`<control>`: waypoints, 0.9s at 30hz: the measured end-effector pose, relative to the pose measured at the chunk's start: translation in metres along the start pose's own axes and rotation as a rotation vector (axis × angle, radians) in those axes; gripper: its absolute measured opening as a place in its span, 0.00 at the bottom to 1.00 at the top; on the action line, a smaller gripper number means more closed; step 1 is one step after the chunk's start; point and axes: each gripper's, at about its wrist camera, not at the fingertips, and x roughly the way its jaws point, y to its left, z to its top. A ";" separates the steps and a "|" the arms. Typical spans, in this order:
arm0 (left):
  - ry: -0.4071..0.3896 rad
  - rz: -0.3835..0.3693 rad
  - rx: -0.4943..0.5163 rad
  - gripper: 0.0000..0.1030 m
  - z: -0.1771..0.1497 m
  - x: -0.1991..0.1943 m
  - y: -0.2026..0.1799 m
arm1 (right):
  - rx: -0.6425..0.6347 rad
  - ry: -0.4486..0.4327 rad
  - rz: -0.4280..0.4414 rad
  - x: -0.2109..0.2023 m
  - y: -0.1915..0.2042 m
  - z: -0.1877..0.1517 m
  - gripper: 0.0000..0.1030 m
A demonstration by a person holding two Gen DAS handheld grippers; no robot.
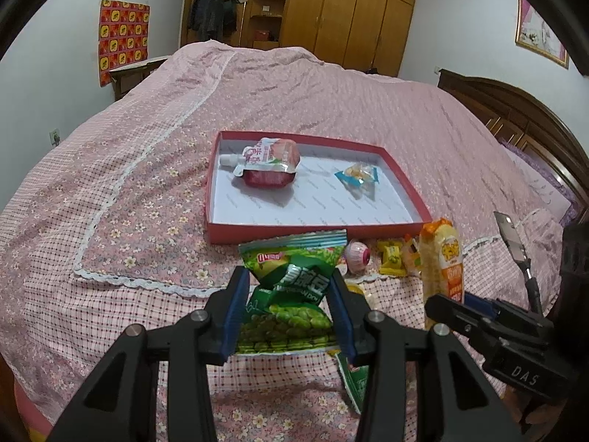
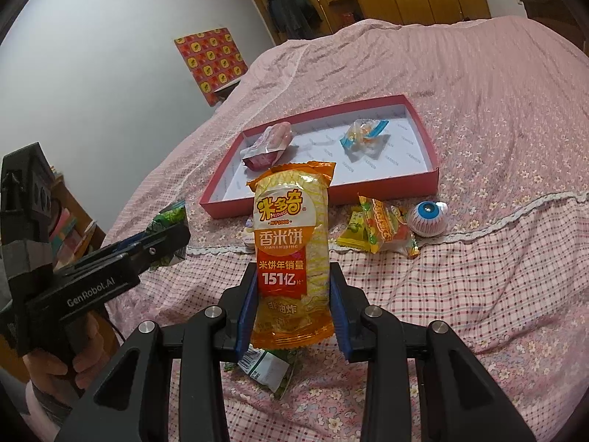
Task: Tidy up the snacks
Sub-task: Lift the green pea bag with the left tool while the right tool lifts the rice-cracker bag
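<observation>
Snacks in the grips: a green pea bag [image 1: 291,294] sits between the blue pads of the left gripper [image 1: 291,298], clamped and lifted off the bedspread; an orange rice cracker pack [image 2: 291,254] stands upright between the pads of the right gripper [image 2: 292,305], clamped on its lower half.
Nearest, under the tongs: another green packet [image 2: 268,368] lies flat on the pink floral bedspread [image 2: 478,294], just below the right gripper.
Left side: a hand [image 2: 55,368] holds the left gripper's handle, seen from the right wrist view.
Middle, loose on the bedspread: a yellow candy [image 2: 353,235], an orange-yellow wrapped snack [image 2: 390,228] touching it, and an eyeball-print ball [image 2: 429,217] to their right, all between the grippers and the tray.
Farther: a red tray [image 1: 316,230] with a white floor holds a pink spout pouch [image 1: 268,162] at its left and a blue-edged candy packet [image 1: 359,178] at its right, well apart.
Farthest: a wooden wardrobe [image 1: 349,11] behind the bed.
</observation>
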 end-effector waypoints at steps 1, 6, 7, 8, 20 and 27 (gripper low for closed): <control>-0.002 -0.002 0.000 0.44 0.002 0.001 0.000 | 0.002 0.001 0.002 0.000 -0.001 0.000 0.35; -0.007 -0.003 0.000 0.44 0.011 0.007 0.002 | 0.019 0.007 -0.002 0.005 -0.007 0.005 0.35; -0.006 -0.003 -0.001 0.44 0.013 0.009 0.003 | 0.021 0.009 -0.001 0.005 -0.008 0.006 0.35; -0.003 -0.002 -0.001 0.44 0.015 0.012 0.003 | 0.022 0.009 0.000 0.006 -0.009 0.008 0.35; 0.012 0.017 0.008 0.44 0.039 0.037 0.005 | 0.011 -0.005 -0.016 0.013 -0.020 0.033 0.35; 0.031 0.029 0.013 0.44 0.052 0.052 0.005 | 0.001 -0.014 -0.031 0.016 -0.027 0.050 0.35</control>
